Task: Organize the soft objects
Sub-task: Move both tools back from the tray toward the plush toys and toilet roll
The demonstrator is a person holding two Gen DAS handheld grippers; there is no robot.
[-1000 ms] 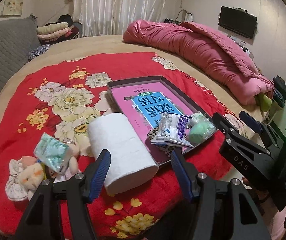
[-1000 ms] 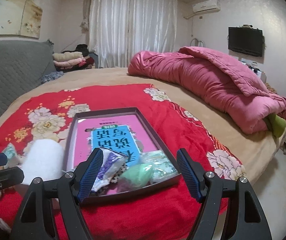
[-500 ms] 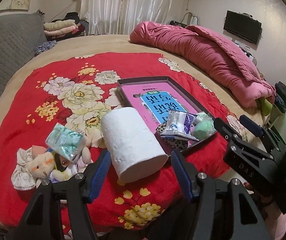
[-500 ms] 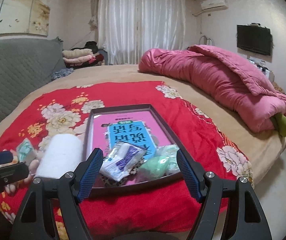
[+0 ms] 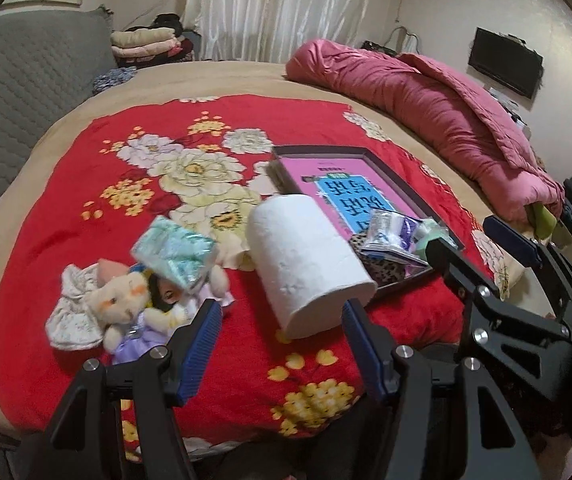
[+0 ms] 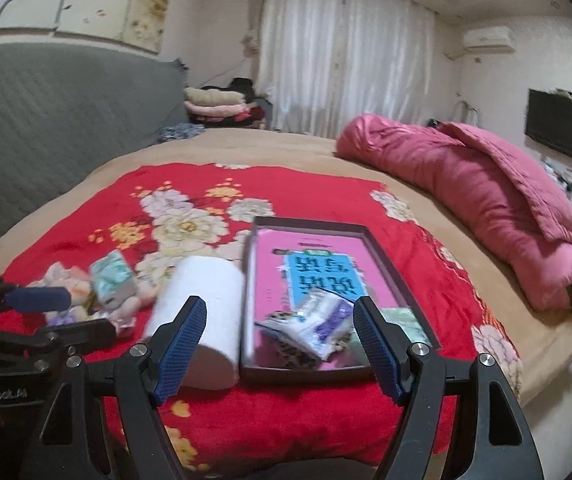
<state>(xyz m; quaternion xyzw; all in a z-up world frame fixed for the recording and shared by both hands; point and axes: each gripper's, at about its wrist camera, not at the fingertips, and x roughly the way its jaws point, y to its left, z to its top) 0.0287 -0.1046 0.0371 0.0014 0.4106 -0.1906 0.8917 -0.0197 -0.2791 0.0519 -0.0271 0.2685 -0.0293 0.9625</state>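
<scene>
A white paper roll [image 5: 306,256] lies on the red flowered blanket [image 5: 86,184], beside a dark tray [image 5: 402,196] with a pink bottom. The tray holds a white-purple packet [image 5: 390,232], a leopard-print cloth [image 5: 378,264] and a green item [image 5: 430,232]. A teal tissue pack [image 5: 174,252] rests on plush toys [image 5: 126,304] at the left. My left gripper [image 5: 278,344] is open and empty, just short of the roll. My right gripper [image 6: 280,348] is open and empty, in front of the tray [image 6: 386,256] and the roll [image 6: 202,304].
A pink quilt [image 5: 426,96] lies along the bed's right side. A grey padded headboard [image 5: 18,80] is at the left, with folded clothes [image 5: 146,40] behind. The bed's front edge is right below both grippers.
Both grippers have pulled back and swung left, so the roll, toys and tray now sit farther right in view. Nothing was grasped or moved.
</scene>
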